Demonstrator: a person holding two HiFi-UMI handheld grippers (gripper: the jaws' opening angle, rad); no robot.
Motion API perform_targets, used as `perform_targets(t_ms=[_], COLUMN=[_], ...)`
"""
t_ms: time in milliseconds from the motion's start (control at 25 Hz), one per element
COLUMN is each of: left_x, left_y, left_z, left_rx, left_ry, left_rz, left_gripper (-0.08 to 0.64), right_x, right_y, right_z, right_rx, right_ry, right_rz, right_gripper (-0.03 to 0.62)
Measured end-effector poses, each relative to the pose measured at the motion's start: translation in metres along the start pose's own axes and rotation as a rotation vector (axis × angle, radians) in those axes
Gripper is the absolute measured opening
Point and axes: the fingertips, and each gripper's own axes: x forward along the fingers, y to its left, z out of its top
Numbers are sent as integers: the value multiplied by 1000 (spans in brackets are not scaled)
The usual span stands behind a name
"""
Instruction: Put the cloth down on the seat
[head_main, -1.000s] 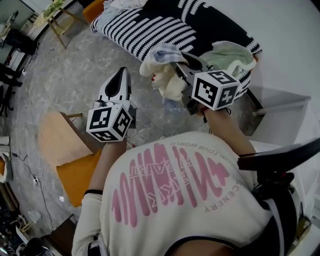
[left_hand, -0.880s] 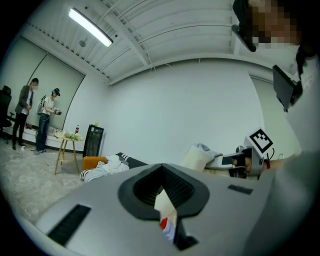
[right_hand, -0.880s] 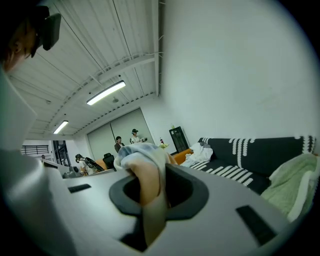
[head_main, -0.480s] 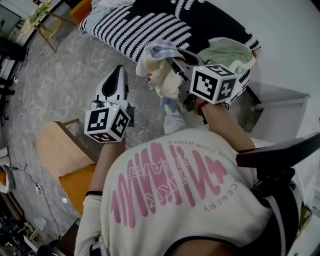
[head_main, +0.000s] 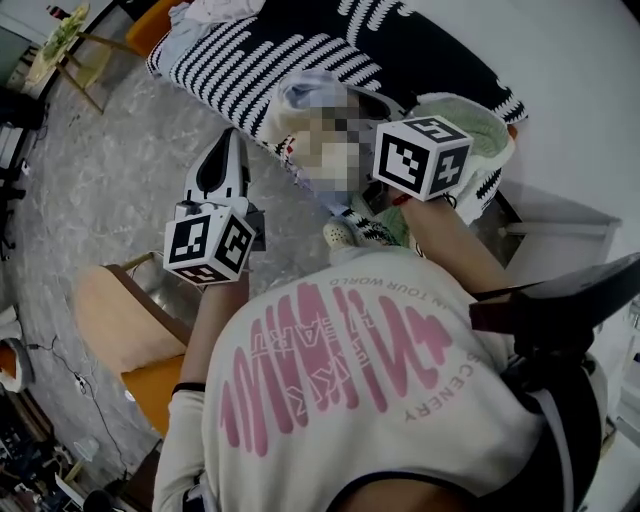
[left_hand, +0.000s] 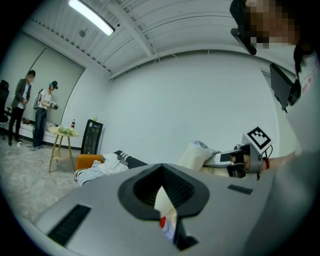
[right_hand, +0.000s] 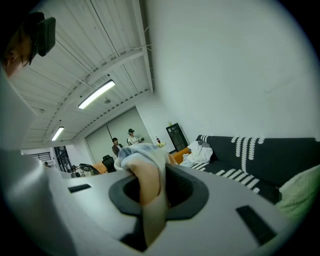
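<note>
Grey marbled floor; a striped sofa stands along the white wall, with a green towel on its end. The right tongs clamp the cream-and-blue cloth in the air by the sofa's front edge. The left tongs are together and empty.

Grey marbled floor, striped sofa against plain white wall, small wooden table beyond, strip lights on ribbed ceiling.

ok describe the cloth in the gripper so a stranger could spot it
Find the black-and-white striped sofa. Close to it, the right gripper clamps the cloth, a cream bundle topped with pale blue. The green cloth and white clothes lie on the sofa instead.
</note>
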Motion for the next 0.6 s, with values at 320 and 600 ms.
perform_targets(t_ms=[320,600], left_x=[56,66], left_y=[30,14], left_z=[-3,-14], left_rx=[-16,-15], left_ry=[-3,31], left_rz=[66,87], left_gripper=[11,11], right_x=[55,46], right_y=[-36,-44], right_z=[27,39], right_rx=[2,-59], right_ry=[8,-16], right_rz=[60,87], right_gripper=[58,58])
